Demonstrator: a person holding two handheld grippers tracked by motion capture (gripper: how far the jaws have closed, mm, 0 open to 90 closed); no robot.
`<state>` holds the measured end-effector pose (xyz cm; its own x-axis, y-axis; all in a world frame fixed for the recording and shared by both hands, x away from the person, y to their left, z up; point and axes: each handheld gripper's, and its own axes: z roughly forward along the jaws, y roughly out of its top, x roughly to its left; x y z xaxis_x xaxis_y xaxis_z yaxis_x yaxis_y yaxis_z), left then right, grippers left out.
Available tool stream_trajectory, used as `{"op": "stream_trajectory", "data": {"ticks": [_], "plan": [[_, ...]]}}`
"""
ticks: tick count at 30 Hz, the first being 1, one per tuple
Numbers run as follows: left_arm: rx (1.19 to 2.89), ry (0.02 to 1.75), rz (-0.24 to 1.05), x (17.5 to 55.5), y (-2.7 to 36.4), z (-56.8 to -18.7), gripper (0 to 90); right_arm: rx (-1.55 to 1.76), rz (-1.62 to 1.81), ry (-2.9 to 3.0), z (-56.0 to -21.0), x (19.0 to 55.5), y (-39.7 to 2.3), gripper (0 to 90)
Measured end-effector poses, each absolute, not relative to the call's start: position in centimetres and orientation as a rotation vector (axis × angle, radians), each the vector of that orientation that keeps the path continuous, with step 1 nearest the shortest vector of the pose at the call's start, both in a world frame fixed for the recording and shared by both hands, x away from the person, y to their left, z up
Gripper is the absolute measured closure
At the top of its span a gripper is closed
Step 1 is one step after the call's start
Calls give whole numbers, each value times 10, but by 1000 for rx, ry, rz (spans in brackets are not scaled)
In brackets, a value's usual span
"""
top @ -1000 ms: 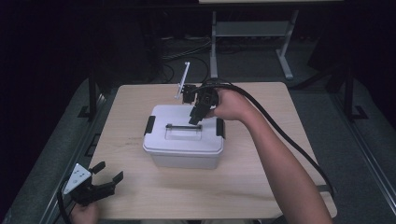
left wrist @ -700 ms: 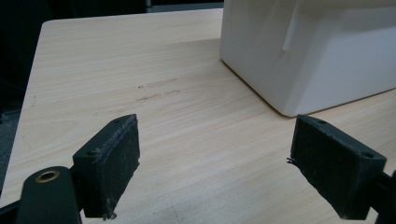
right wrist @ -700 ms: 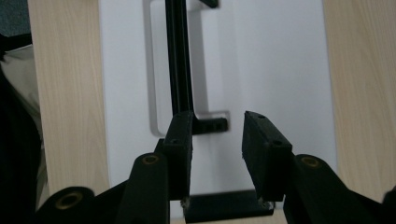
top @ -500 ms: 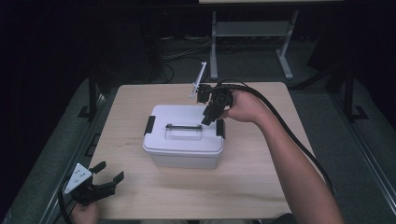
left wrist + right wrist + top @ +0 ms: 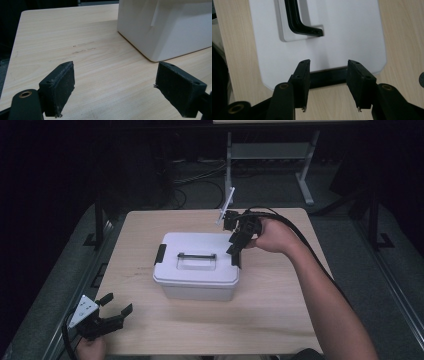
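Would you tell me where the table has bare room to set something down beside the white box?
Bare wood lies left of the white box, between it and the table edge, and along the near edge beyond the left gripper. The box's right end is crowded: the right gripper hangs at its black latch.

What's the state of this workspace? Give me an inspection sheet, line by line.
Surface: wooden table, faint scuff marks.
Job's things: white lidded box, black handle lying flat, black latch at each end.
Clutter: nothing seen.
Grippers: right gripper just been opening, jaws straddling the right-end latch, pads apart from it; left gripper open near table's front-left corner.
Cables: black cable trailing over the right forearm.
Surroundings: dark floor, metal stand behind.
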<state>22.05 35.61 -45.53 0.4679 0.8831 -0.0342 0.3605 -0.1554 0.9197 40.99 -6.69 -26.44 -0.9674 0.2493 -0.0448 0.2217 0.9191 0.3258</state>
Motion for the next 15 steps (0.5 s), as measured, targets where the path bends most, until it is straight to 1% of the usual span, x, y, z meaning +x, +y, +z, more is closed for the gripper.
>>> {"op": "stream_trajectory", "data": {"ticks": [8, 15], "plan": [[1730, 1069, 666, 221, 356, -456, 150, 422, 498, 2979, -268, 411, -80, 461], [1731, 1071, 666, 221, 357, -456, 150, 457, 498, 2978, -272, 411, -88, 427]]}}
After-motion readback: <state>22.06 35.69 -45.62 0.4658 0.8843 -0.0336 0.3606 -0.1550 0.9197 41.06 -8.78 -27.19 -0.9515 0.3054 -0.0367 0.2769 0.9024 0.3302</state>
